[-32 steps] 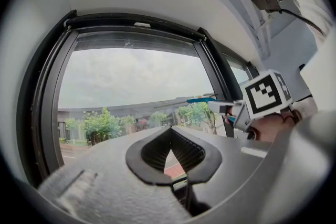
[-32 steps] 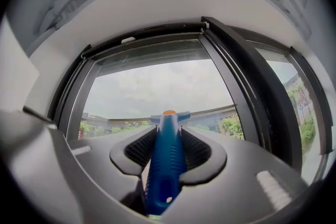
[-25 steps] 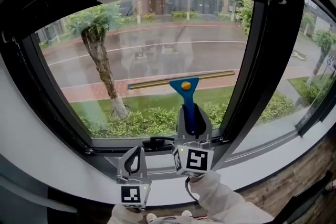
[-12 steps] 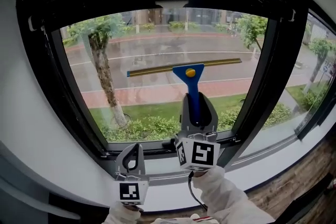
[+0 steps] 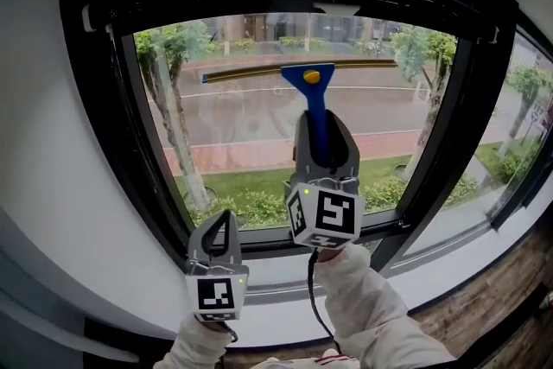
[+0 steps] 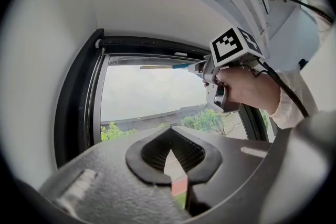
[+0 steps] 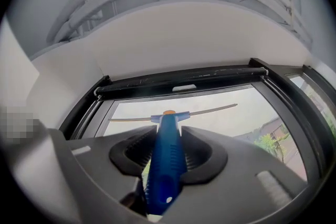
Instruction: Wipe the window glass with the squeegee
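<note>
The left tool (image 5: 222,229) hangs at 7 o'clock, jaws together, empty. The right tool (image 5: 321,134) is closed on the squeegee (image 5: 308,75) handle. The blade seems to rest on the glass (image 5: 242,121) at 12 o'clock, near the top. I judge the next move is an even pull down.

Noted a tree (image 5: 175,130) at nine o'clock, a grey road (image 5: 251,112) past it, red pavement (image 5: 242,155) below, hedges (image 5: 251,205) at six, buildings (image 5: 259,24) at twelve, wooden floor (image 5: 488,320) at five, white wall (image 5: 52,186) at eight.
</note>
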`<move>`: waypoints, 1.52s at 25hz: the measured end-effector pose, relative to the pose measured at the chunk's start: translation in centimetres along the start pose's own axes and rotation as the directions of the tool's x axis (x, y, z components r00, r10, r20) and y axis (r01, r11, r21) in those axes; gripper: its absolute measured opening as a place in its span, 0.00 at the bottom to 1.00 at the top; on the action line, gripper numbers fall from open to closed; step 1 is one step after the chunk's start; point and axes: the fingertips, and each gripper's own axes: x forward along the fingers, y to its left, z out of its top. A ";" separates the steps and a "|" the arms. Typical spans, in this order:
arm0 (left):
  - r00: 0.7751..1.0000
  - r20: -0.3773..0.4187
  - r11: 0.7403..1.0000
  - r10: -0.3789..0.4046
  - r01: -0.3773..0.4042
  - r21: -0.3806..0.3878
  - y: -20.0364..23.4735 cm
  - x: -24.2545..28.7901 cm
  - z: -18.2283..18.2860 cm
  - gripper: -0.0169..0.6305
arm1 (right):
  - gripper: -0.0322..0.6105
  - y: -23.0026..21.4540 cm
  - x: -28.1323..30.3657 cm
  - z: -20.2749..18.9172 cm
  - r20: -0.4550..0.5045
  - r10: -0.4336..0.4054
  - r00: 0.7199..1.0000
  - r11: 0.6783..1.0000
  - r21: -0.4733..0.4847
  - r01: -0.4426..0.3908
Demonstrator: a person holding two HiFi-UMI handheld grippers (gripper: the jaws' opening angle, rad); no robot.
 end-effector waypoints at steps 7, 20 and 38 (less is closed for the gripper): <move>0.999 0.047 1.000 0.017 -0.016 -0.019 2.8 0.0 1.9 0.03 | 0.28 2.6 4.5 2.1 0.038 -0.005 0.999 1.000 0.010 0.005; 0.996 0.082 0.999 0.034 -0.032 -0.022 5.7 0.1 2.5 0.03 | 0.28 4.3 8.6 3.7 0.075 -0.020 0.997 1.000 0.010 0.019; 0.999 0.027 1.000 0.026 -0.026 0.014 6.5 -0.4 0.7 0.03 | 0.28 4.5 9.4 0.2 0.011 -0.043 0.999 0.999 0.034 0.043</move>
